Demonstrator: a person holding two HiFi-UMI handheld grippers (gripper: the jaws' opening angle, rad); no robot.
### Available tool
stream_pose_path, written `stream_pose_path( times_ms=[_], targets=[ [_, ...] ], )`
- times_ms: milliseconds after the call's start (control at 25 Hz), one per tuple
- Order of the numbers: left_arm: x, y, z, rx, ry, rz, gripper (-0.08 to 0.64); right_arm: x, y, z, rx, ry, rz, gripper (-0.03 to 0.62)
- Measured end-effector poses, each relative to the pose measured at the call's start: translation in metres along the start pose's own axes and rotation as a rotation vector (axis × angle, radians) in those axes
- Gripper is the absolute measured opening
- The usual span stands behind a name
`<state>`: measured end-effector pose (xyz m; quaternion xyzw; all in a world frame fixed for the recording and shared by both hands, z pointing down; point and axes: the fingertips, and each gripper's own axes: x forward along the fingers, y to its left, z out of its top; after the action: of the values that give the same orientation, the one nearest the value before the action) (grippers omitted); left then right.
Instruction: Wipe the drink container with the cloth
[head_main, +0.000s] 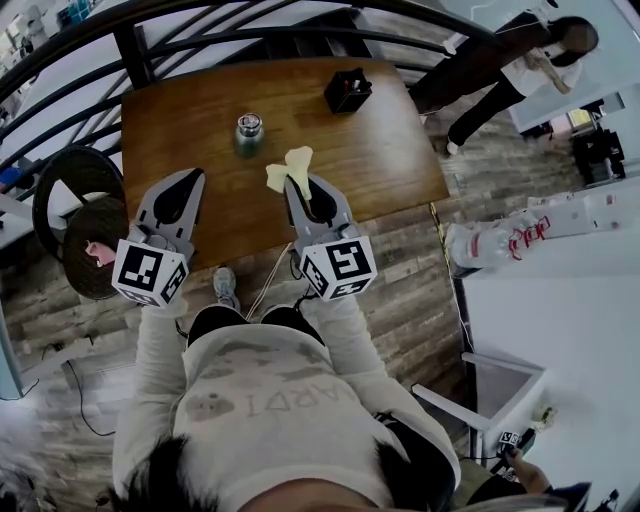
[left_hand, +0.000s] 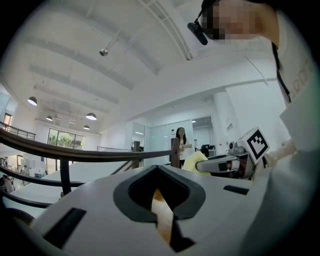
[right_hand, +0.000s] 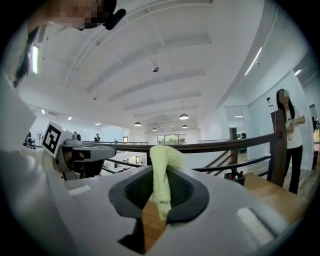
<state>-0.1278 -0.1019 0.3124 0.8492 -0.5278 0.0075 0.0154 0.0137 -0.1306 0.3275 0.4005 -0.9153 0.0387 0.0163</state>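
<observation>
The wooden table (head_main: 390, 150) fills the space ahead of you, its far edge and left edge tucked under the curved dark railing (head_main: 200, 45). You're at the near edge, and both grippers hang over it, pointing across the top.

Your left gripper (head_main: 190, 176) comes first: its jaws are drawn together with nothing between them, only bare wood showing through the slit in the left gripper view. It looks parked as the spare hand, lined up roughly with the container, probably to steady it once rubbing begins.

Your right gripper (head_main: 303, 190) is clamped on the yellow cloth (head_main: 288, 168). A short tuft stands up past the jaw tips and a tail hangs down between them. That looks like a sensible hold, since the loose end sticking forward is the part that can meet the surface.

Now the target: the drink container (head_main: 249, 133), a small upright jar with a shiny lid, stands left of the table's middle, well in from every edge. It sits beyond both grippers and between their lines, apart from each, so no wiping has begun yet by my reading.

Off toward the far right corner sits the black pen holder (head_main: 347, 90), well clear of your reach path.
</observation>
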Motion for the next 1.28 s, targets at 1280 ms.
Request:
stream_pose_path(
  times_ms=[1280],
  targets=[
    [-0.034, -0.045, 0.031, 0.012, -0.074, 0.023, 0.002, -0.064, 0.003, 0.04, -0.026, -0.119, -0.032, 0.063]
  ],
)
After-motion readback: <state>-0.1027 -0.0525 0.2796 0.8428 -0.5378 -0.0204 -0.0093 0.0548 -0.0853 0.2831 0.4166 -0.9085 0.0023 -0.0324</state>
